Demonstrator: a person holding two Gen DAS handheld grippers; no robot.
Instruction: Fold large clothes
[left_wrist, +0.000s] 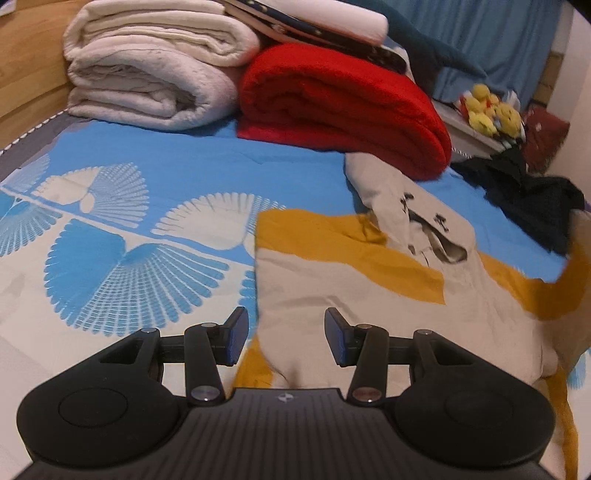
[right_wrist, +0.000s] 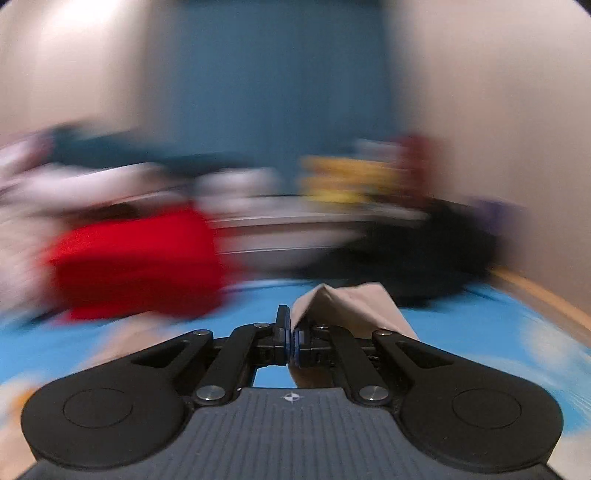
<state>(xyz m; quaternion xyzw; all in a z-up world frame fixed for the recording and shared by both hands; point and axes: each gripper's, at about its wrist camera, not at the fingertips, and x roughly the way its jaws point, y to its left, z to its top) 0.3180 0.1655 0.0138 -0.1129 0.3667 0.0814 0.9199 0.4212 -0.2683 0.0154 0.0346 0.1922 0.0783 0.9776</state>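
Cloth in beige and mustard, a soft matte garment (left_wrist: 354, 295) with a small black print near its neck, lies spread on a bed (left_wrist: 155, 162) covered by a blue sheet with white fan shapes. Its long axis runs from the bed's near edge toward the far right corner, where the collar end points at a thick, plush red blanket (left_wrist: 343, 107) folded into a rounded roll. Beside that, toward the far left corner, sits a stack of bulky cream quilts (left_wrist: 155, 74); a crumpled black garment (left_wrist: 524, 195) lies at the right edge. The left gripper (left_wrist: 286, 334) hovers tilted downward over the garment's near left edge, its blue-padded fingers (left_wrist: 236, 332) apart at about half width and holding nothing. The right gripper (right_wrist: 291, 343), seen through heavy motion blur, has its fingers pinched together on a peaked fold of the beige cloth (right_wrist: 347, 306), which rises in a tent shape just past the tips.
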